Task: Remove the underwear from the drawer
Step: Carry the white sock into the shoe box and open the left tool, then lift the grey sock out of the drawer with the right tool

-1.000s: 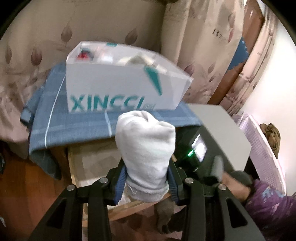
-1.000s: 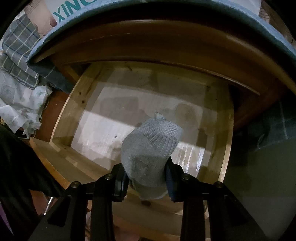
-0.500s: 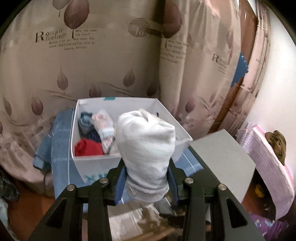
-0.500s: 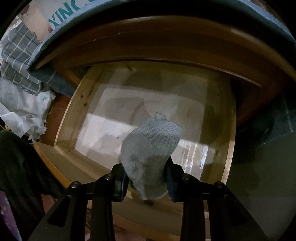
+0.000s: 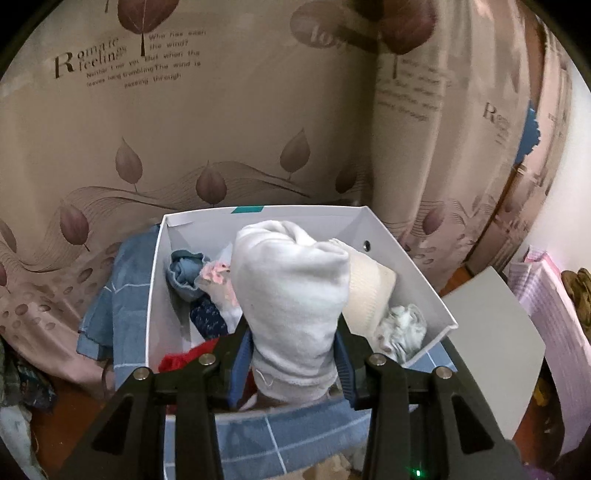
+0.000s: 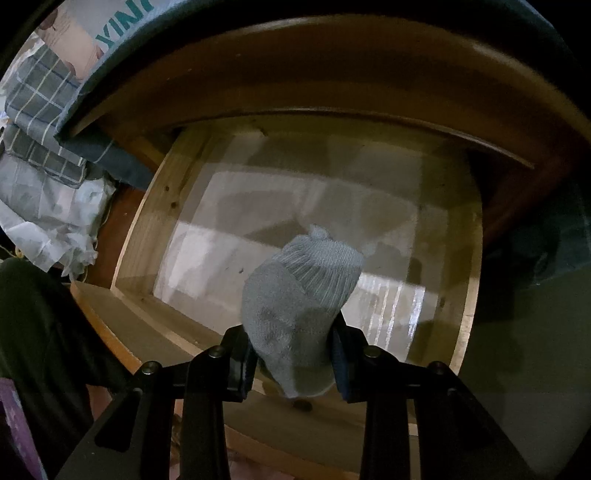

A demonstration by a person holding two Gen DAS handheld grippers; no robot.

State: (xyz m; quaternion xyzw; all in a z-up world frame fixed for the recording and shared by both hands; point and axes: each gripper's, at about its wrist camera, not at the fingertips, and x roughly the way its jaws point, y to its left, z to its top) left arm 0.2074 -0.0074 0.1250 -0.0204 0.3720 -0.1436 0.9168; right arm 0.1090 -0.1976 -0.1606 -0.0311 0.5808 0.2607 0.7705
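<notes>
My left gripper [image 5: 293, 363] clamped on white rolled bundle [image 5: 291, 295], just ahead above white box [image 5: 413, 269]. My right gripper [image 6: 293, 363] clamped on grey bundle [image 6: 299, 310] over drawer [image 6: 144, 221]. Both soft, light, squashy; mid-roll grip should suit.

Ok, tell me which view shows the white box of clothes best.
The left wrist view: the white box lies open from above, with rolled clothes inside. The right wrist view shows only a corner of its printed side at the top left edge.
</notes>
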